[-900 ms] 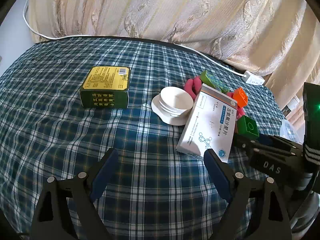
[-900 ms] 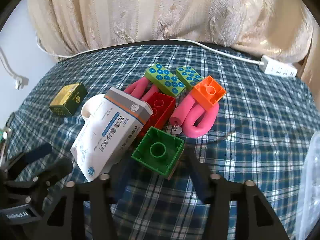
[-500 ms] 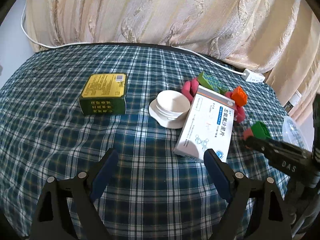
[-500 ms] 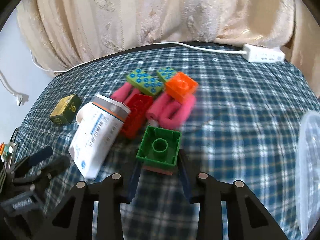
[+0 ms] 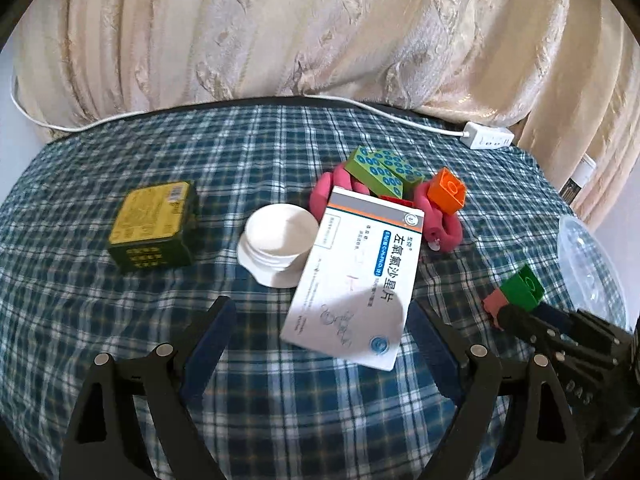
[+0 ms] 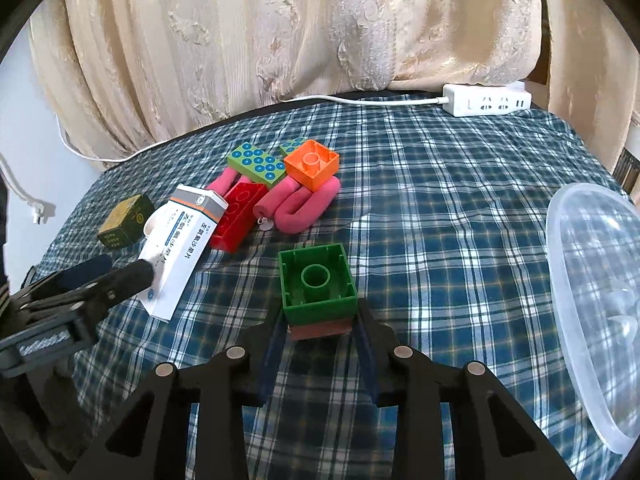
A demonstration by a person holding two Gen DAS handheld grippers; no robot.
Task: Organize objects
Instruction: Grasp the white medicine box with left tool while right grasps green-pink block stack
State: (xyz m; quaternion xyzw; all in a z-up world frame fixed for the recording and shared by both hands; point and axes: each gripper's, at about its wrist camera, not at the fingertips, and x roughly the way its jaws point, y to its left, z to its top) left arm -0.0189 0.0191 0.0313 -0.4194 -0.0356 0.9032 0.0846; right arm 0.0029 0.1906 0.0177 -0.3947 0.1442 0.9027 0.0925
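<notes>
My right gripper (image 6: 320, 320) is shut on a green brick (image 6: 316, 284) with a reddish piece under it, held above the checked cloth. From the left wrist view the same green brick (image 5: 522, 288) sits at the right gripper's (image 5: 520, 320) tip, beside a clear plastic container (image 5: 588, 264). My left gripper (image 5: 318, 316) is open over the near end of a white medicine box (image 5: 356, 280), which leans on a stack of white dishes (image 5: 278, 240). Behind lie an orange brick (image 6: 312, 164), green dotted bricks (image 6: 256, 162), a red brick (image 6: 236, 216) and a pink foam tube (image 6: 304, 208).
A dark green and yellow box (image 5: 154, 226) stands at the left. The clear plastic container (image 6: 592, 300) fills the right edge. A white power strip (image 6: 486, 100) and its cable run along the table's far edge, under a cream curtain.
My right gripper closed on the green brick, lifted it off the pile and carried it right toward the clear container. My left gripper swung right, so the medicine box now lies between its fingers.
</notes>
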